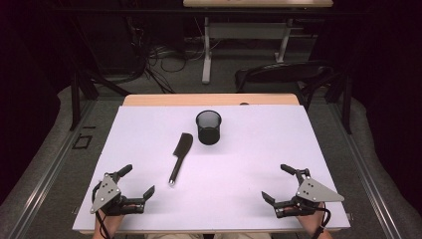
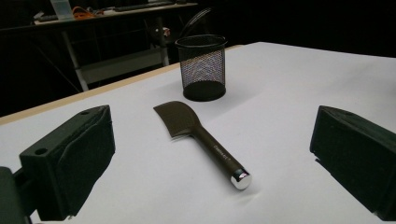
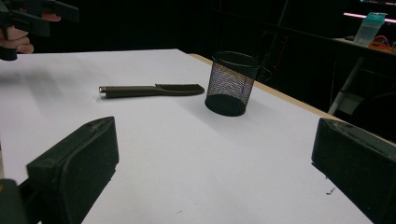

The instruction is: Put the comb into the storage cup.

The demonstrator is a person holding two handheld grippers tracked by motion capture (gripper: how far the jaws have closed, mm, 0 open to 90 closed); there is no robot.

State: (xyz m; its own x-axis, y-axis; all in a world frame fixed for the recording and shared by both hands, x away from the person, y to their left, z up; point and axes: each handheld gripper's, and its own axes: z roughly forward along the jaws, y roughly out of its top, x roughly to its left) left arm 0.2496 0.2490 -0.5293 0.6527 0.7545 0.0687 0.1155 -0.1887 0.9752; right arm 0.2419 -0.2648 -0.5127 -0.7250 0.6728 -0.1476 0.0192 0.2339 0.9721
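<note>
A black mesh cup (image 1: 208, 127) stands upright near the middle back of the white table (image 1: 259, 149). Left of it lies a dark spatula-like tool (image 1: 180, 157), blade toward the cup, metal-capped handle end toward me. My left gripper (image 1: 137, 181) rests open at the front left, a little short of the handle end. My right gripper (image 1: 278, 182) rests open at the front right, nothing between its jaws. In the left gripper view the tool (image 2: 201, 135) lies straight ahead with the cup (image 2: 201, 67) behind it. The right gripper view has the cup (image 3: 231, 84) and the tool (image 3: 152, 90) farther off.
A wooden strip (image 1: 209, 99) edges the table's far side. Beyond it stand a black chair (image 1: 283, 74) and a desk frame (image 1: 244, 35), with cables on the floor. The person's other hand (image 3: 18, 39) with its gripper appears at the upper left of the right gripper view.
</note>
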